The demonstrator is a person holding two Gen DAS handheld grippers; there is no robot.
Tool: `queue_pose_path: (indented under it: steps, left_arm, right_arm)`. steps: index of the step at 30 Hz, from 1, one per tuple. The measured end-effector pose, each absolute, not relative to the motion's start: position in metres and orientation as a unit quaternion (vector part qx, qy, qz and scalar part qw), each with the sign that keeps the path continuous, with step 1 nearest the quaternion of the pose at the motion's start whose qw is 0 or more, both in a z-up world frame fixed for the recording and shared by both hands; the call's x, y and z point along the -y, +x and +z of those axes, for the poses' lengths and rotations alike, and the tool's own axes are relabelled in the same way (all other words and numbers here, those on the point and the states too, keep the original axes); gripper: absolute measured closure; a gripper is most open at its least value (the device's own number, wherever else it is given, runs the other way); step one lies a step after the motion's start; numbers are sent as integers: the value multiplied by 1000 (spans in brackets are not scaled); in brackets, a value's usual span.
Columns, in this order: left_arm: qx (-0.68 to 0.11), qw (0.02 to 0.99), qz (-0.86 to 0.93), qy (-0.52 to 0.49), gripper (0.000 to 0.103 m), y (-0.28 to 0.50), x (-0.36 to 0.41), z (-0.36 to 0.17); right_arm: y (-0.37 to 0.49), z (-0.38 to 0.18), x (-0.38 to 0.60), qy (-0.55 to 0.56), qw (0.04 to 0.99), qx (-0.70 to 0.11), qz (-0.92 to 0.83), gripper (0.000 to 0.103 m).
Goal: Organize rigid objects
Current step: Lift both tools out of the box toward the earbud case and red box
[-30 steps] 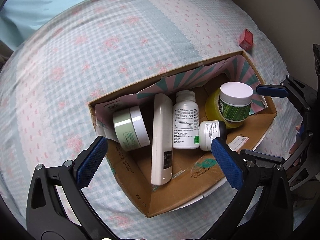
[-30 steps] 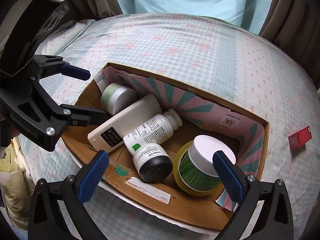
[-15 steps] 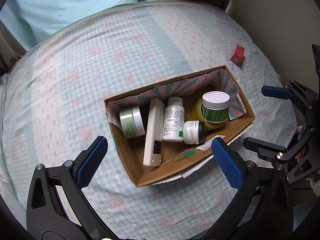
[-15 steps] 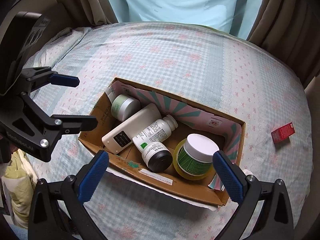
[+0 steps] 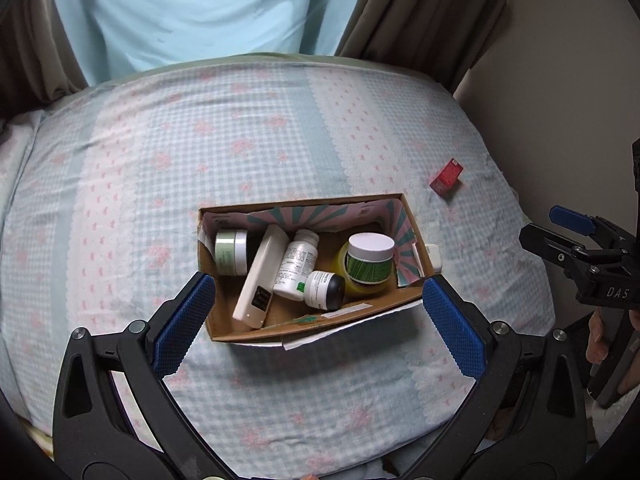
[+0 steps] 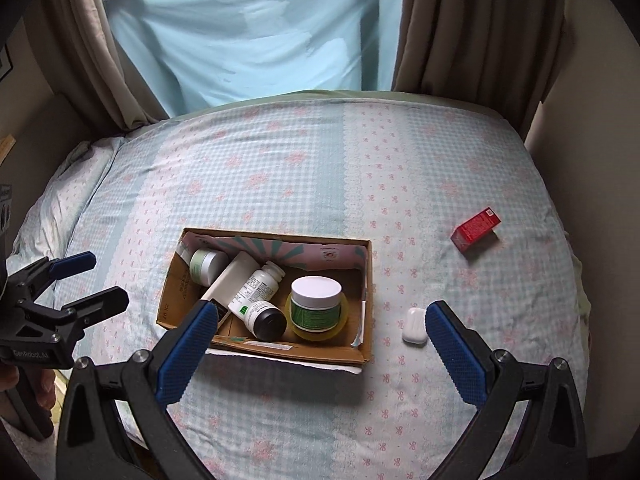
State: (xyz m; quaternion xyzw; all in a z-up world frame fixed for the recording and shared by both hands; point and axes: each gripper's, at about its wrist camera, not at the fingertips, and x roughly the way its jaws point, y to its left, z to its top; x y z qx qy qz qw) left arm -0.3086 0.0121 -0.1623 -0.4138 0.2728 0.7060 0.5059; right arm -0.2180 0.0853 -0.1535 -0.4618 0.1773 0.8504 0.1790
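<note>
From the left wrist, the left gripper (image 5: pixel 316 314) hangs with jaws wide apart above a cardboard box (image 5: pixel 320 326) on a checked bedspread (image 5: pixel 160 160), broad open cloth all round. Inside lie five hard items: two jars, two bottles, one flat white remote (image 5: pixel 260 276). From the right wrist, the right gripper (image 6: pixel 320 348), jaws also spread and empty, frames the box; a smooth white case (image 6: pixel 414 326) lies just right of it, and a red carton (image 6: pixel 476 229) sits far right.

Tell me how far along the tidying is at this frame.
Mostly done: the cardboard box already holds two jars, two bottles, a white remote and a yellow tape roll. Nothing is in hand; the left gripper and right gripper are both open and empty. Left out on the bedspread: the white case beside the box and the red carton farther off.
</note>
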Motion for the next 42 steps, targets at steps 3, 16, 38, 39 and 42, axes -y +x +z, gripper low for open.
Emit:
queue_pose_path:
  steps: [3, 16, 38, 39, 42]
  left_arm:
    - [-268, 502, 711, -414, 0, -294, -14, -158]
    - [-274, 452, 735, -424, 0, -198, -59, -179]
    - [-300, 418, 721, -465, 0, -84, -187, -347]
    - [-302, 412, 720, -470, 0, -85, -191, -362]
    - [-309, 402, 713, -485, 0, -88, -202, -408]
  right_arm:
    - [-206, -147, -105, -461, 195, -186, 846, 0]
    - [-173, -147, -230, -452, 201, -238, 835, 0]
    - [-249, -251, -400, -509, 156, -329, 780, 0]
    - [-253, -262, -403, -514, 157, -333, 775, 0]
    - [-266, -293, -415, -528, 164, -352, 755, 0]
